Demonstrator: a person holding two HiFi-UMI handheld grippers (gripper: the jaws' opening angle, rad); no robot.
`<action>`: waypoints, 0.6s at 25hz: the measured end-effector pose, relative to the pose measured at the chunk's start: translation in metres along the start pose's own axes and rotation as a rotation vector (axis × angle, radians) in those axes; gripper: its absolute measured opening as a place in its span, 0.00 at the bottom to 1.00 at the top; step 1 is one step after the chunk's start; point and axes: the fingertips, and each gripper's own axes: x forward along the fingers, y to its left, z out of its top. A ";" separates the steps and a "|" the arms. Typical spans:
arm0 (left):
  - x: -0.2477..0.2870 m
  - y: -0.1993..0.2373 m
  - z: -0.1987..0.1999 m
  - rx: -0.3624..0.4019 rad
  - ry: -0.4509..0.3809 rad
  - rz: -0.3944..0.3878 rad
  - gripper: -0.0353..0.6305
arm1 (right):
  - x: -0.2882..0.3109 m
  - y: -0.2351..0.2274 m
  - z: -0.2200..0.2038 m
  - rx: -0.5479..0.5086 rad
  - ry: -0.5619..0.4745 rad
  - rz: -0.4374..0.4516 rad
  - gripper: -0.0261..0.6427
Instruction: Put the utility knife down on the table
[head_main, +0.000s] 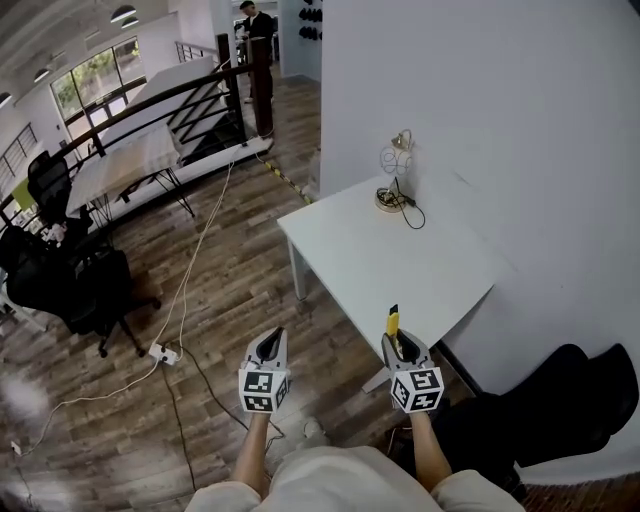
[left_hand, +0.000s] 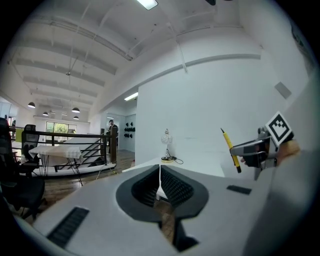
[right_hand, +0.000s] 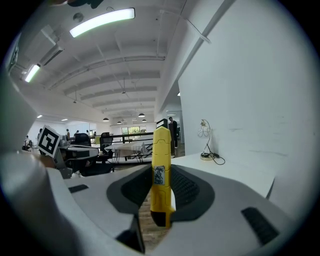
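Observation:
A yellow utility knife (head_main: 393, 321) stands upright in my right gripper (head_main: 397, 341), which is shut on its lower body; in the right gripper view the knife (right_hand: 161, 170) fills the gap between the dark pads of that gripper (right_hand: 162, 186). It hovers just short of the near edge of the white table (head_main: 400, 270). My left gripper (head_main: 274, 338) is shut and holds nothing, over the wooden floor to the left of the table. In the left gripper view its pads meet (left_hand: 160, 187), and the right gripper with the knife (left_hand: 230, 148) shows at the right.
A small lamp (head_main: 397, 165) with a black cable stands at the table's far end by the white wall. A black bag (head_main: 565, 400) lies on the floor at the right. A power strip (head_main: 163, 352), cables and office chairs (head_main: 70, 275) are at the left.

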 end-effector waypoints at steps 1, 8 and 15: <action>0.011 0.010 0.003 0.000 -0.002 -0.002 0.07 | 0.014 0.000 0.005 -0.001 -0.002 -0.002 0.20; 0.072 0.064 0.015 0.014 -0.009 -0.035 0.07 | 0.090 0.005 0.024 -0.005 -0.013 -0.014 0.20; 0.097 0.093 0.009 0.004 0.008 -0.049 0.07 | 0.134 0.014 0.022 -0.011 0.017 -0.005 0.20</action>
